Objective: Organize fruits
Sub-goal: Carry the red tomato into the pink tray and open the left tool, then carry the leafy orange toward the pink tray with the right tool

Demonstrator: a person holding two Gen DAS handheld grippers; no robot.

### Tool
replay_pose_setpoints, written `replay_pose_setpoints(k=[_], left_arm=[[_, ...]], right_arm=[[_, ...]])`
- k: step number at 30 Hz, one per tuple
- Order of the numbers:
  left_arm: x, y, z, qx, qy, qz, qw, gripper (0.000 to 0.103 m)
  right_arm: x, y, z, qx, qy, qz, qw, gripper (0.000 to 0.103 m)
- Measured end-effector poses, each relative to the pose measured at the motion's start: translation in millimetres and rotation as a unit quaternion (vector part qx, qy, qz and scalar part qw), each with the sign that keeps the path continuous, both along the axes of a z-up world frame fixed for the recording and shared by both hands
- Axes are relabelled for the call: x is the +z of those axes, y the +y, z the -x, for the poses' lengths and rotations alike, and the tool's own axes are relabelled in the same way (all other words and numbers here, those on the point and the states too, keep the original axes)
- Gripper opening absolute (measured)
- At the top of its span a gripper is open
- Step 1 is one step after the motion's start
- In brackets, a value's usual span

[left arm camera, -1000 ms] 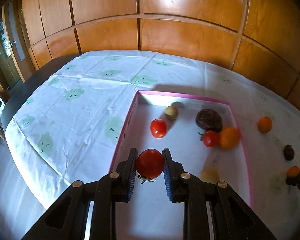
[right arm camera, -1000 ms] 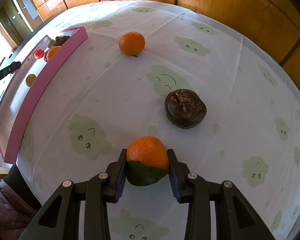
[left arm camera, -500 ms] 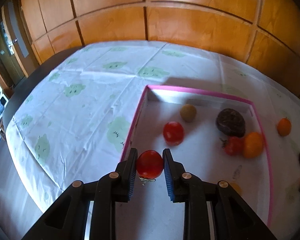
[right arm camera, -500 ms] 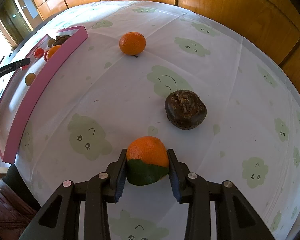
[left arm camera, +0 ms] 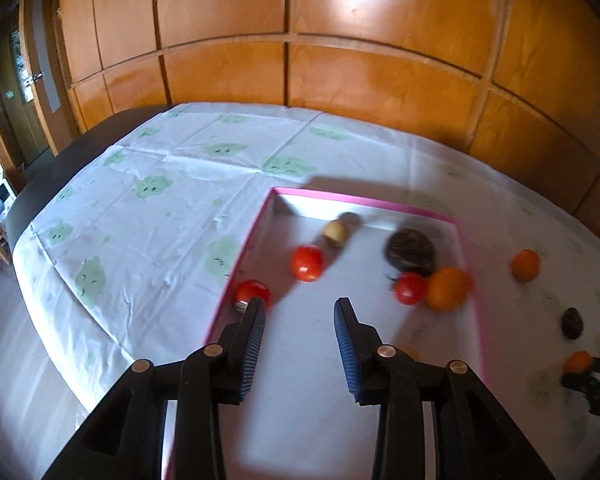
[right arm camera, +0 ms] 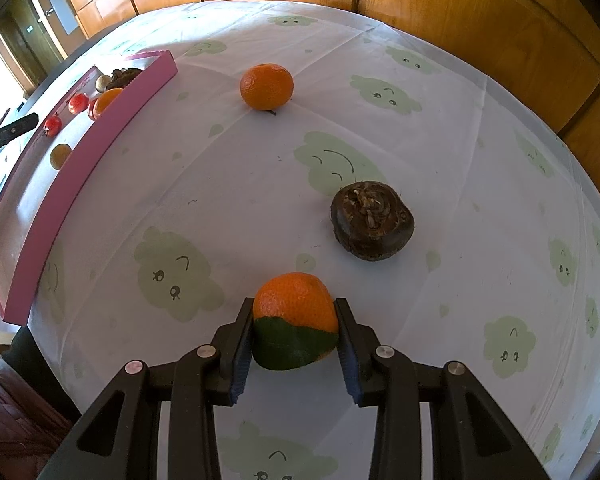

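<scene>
a: left gripper (left arm camera: 300,316), lower centre of frame: jaws opening, nothing between them; a red tomato (left arm camera: 253,293) lies just outside the left finger, inside the pink tray (left arm camera: 364,199).

b: right gripper (right arm camera: 295,334), bottom centre, pinches a green-leafed orange (right arm camera: 296,320) over the tablecloth (right arm camera: 228,200).

Table wearing a white tablecloth (right arm camera: 228,200) with green cloud faces. Lying directly on it: pink tray (right arm camera: 100,128) at left, loose orange (right arm camera: 266,86), dark brown round fruit (right arm camera: 372,226), another orange (right arm camera: 296,304) nearest camera.
</scene>
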State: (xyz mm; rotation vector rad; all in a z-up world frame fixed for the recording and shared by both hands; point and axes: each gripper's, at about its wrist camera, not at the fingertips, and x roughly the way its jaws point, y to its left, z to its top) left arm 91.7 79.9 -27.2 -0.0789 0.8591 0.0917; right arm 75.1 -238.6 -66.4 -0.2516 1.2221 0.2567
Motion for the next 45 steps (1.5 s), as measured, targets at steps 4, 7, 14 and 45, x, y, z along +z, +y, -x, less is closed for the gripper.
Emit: replay_pose_setpoints(k=[4,7,14,45], left_arm=[[5.0,-13.5,9.1,-0.019,-0.004,0.008,0.9998,0.038],[8.1,-23.1,15.7,-0.031,-0.007,0.014,0.9994,0.038],[13.5,-35.5,27.5,-0.048,-0.014,0.015,0.9986,0.039],[15.6,-31.9,46.2,-0.044,-0.025,0.001,0.9987,0.045]], right_arm=[[0.0,0.4,0.2,0.0,0.0,0.0,1.0,0.038],[0.0,0.7,-0.1,0.0,0.001,0.001,1.0,0.038],[0.6,-0.4,-2.2,-0.003,0.004,-0.002,1.0,0.038],[1.8,3.7,4.6,0.012,-0.025,0.032,0.999,0.038]])
